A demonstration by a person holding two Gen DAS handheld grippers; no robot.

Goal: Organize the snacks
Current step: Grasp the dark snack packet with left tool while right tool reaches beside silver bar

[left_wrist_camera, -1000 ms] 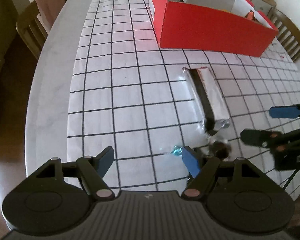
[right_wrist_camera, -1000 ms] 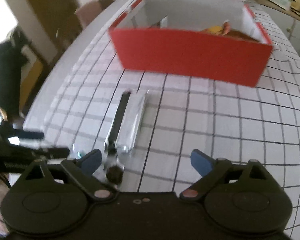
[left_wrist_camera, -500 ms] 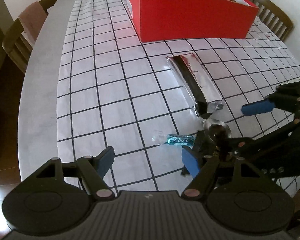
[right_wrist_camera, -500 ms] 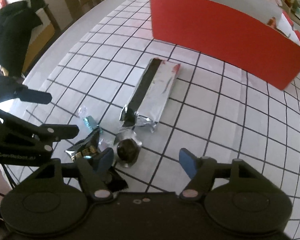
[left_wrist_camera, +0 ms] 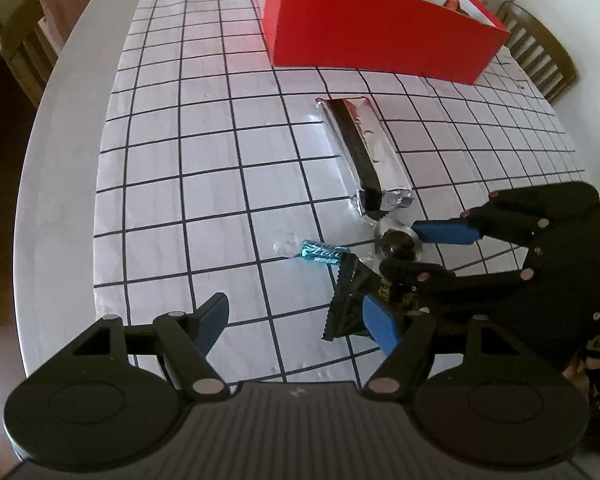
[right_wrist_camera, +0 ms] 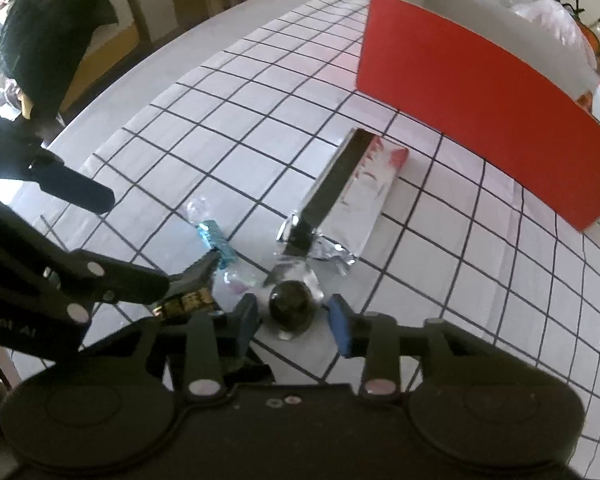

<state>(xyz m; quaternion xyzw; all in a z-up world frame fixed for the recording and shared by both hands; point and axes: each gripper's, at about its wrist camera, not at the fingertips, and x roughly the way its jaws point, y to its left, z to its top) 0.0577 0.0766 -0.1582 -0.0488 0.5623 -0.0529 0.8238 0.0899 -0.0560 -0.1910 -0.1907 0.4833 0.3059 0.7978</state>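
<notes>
A dark round candy [right_wrist_camera: 291,309] in a clear wrapper lies on the gridded cloth, and my right gripper [right_wrist_camera: 293,322] is closing on it, its blue pads against the wrapper on both sides. In the left wrist view the same candy [left_wrist_camera: 398,246] sits between the right gripper's [left_wrist_camera: 424,250] fingers. My left gripper [left_wrist_camera: 296,320] hangs open, its right fingertip over a black snack packet [left_wrist_camera: 346,300]. A teal wrapped candy [left_wrist_camera: 324,251] lies just beyond it. Further on, a long silver packet [left_wrist_camera: 364,152] lies short of the red box [left_wrist_camera: 380,40].
The red box [right_wrist_camera: 480,112] stands open-topped at the far side with some snacks inside. The round table's edge [left_wrist_camera: 60,160] curves along the left. Wooden chairs [left_wrist_camera: 20,36] stand around it, one with a black garment [right_wrist_camera: 48,32].
My right gripper moved in over the dark candy and rolled, and its jaws narrowed from wide open to close around it. The left gripper stayed open and hardly moved.
</notes>
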